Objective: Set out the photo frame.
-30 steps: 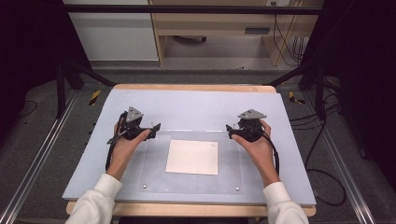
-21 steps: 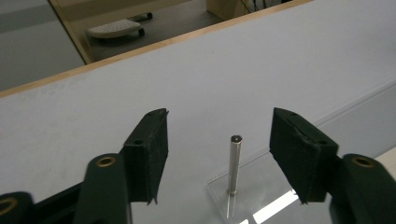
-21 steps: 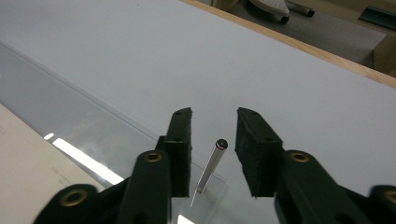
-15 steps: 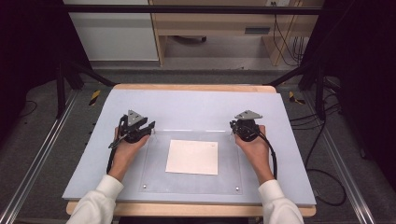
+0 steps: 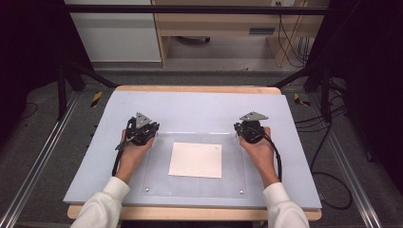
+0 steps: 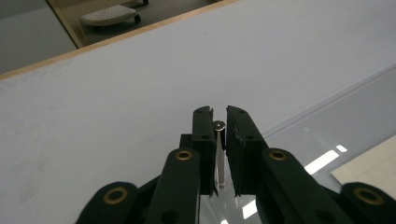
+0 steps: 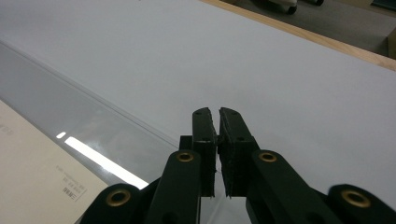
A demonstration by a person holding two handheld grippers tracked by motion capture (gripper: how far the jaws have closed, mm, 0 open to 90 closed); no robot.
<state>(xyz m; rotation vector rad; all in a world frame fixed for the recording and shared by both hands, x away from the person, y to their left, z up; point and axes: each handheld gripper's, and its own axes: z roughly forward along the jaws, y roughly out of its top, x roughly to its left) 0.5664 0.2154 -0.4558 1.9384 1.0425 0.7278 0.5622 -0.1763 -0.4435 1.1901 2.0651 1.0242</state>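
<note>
left gripper (image 5: 151,130) moved down from the blue mat to the far left corner of the clear sheet (image 5: 157,180), right gripper (image 5: 236,127) lowered to the far right corner, jaws now closed on both corners

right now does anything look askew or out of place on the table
Nothing stands out. The clear sheet lies flat and square on the table, the paper straight on it. The left tongs and right tongs pinch its far corners.
</note>
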